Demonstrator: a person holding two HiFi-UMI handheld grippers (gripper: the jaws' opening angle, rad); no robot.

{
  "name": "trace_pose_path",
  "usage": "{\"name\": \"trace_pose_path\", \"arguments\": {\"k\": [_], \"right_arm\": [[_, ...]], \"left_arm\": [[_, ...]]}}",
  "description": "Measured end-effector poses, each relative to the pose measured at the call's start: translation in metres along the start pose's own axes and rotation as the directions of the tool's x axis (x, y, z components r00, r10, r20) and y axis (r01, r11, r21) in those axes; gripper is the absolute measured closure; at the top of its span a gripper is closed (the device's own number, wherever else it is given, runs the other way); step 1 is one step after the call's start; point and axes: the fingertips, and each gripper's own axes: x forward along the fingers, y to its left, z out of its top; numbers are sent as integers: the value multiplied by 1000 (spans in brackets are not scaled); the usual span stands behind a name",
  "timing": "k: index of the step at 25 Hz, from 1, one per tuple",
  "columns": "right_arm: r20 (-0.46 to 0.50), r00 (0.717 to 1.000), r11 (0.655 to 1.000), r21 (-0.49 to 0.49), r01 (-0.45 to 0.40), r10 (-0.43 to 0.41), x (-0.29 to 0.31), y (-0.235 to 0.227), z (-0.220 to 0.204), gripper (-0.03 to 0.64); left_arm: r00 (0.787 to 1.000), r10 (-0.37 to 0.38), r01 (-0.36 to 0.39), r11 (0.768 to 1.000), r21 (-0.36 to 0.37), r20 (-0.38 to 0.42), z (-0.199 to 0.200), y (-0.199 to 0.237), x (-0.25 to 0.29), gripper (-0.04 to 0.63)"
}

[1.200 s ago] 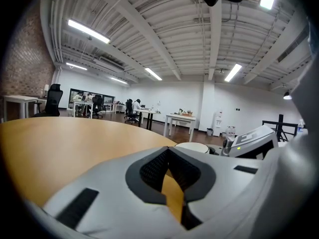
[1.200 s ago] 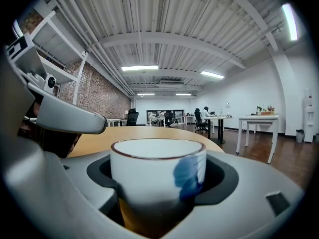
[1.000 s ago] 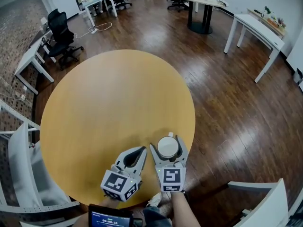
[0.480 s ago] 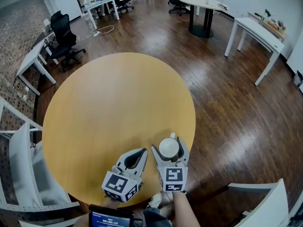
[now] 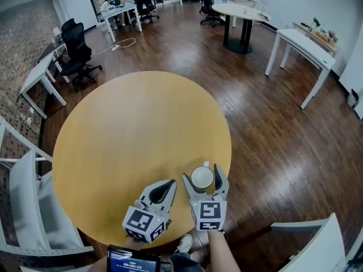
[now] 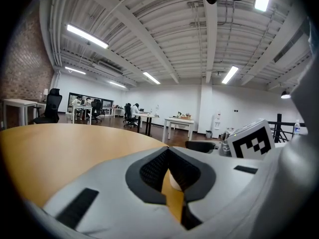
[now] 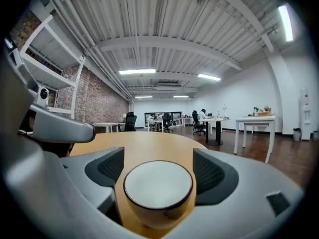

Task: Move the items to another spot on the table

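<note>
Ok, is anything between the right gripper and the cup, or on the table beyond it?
Nothing visible. The cup stands between the jaws of the right gripper, which have just been opening and don't touch it. The table beyond shows only bare wood; the left gripper is beside the cup, not ahead.

White cup [image 5: 202,177], dark rim, upright, near table [image 5: 113,140] edge
</note>
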Motion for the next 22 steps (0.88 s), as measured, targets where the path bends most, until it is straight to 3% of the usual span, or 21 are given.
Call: {"name": "trace_pose_path", "arguments": {"k": [15,22], "right_arm": [[119,993,998,-64,-16,23,-18,41,106,179],[168,979,988,-123,-93,113,-37,86,158,215]], "left_arm": [[992,-2,-2,999,32,125,71,15,-38,584],[984,28,-38,998,54,178,102,25,-74,584]]}}
